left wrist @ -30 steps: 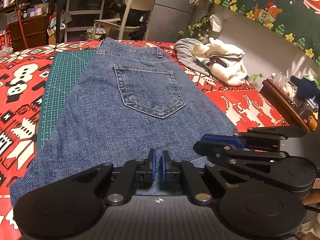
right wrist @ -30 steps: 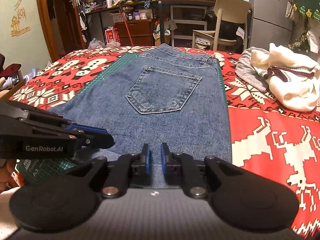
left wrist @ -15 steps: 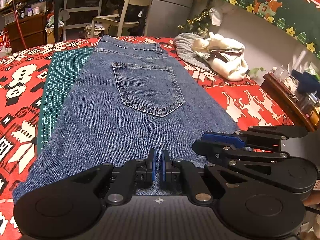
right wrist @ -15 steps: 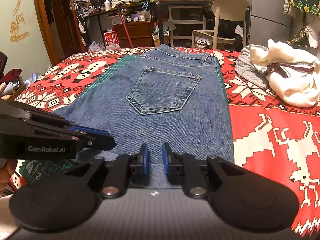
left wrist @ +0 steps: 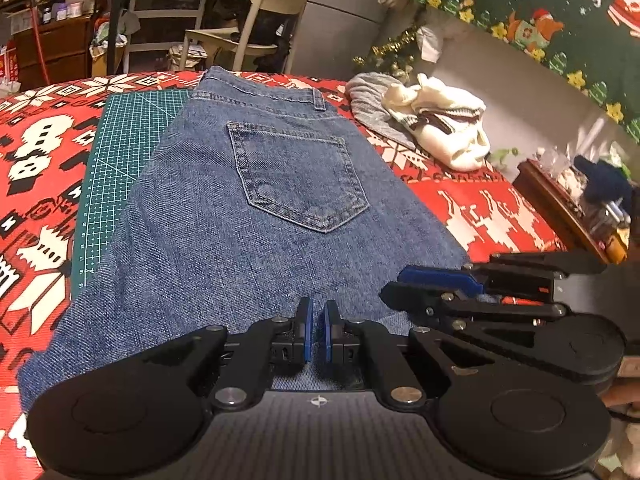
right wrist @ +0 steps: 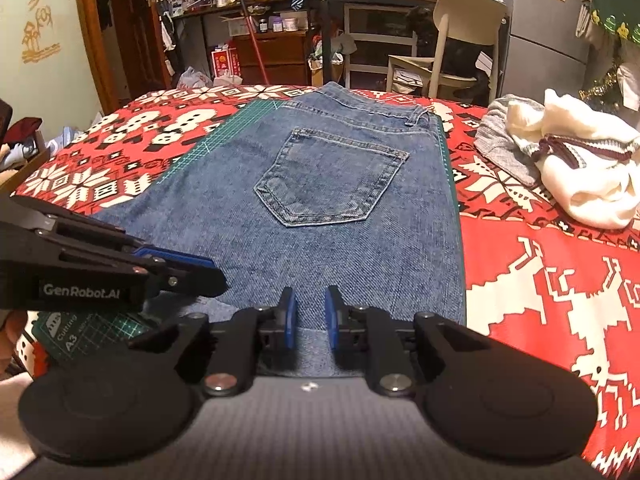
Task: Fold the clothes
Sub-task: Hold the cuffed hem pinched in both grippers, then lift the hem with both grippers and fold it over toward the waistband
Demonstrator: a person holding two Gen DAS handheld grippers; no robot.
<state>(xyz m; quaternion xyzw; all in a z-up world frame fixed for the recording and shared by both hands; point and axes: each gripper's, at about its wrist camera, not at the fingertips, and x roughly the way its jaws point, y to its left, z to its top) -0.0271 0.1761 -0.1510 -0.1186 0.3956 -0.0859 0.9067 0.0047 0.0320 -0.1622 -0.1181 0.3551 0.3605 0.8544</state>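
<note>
Left wrist view: a pair of blue denim jeans (left wrist: 256, 216) lies flat on a table, back pocket up, waistband at the far end. It rests partly on a green gridded cutting mat (left wrist: 120, 152) and partly on a red and white patterned Christmas tablecloth (left wrist: 36, 184). The jeans look already folded lengthwise, one leg over the other, judging by the single pocket showing. The left gripper (left wrist: 317, 330), black with blue pads, sits at the near edge of the denim; its jaws are almost together with only a thin slit between them, and denim shows through the slit, so it appears pinched on the cloth. The right gripper (left wrist: 432, 284) lies just beside it, side-on, at the same near edge.

Right wrist view: the right gripper (right wrist: 310, 322) hovers low over the near fold of the jeans (right wrist: 340, 208), its blue pads a small way apart with denim visible between them; whether they press the cloth cannot be told. The left gripper (right wrist: 188, 272) reaches in from the left, its tips close together. A crumpled cream knit garment (right wrist: 580, 168) and a grey knit garment (right wrist: 500, 140) wait unfolded at the far right.

Judgement: the jeans are partway folded, further crosswise folds may remain, and the other clothes are untouched
</note>
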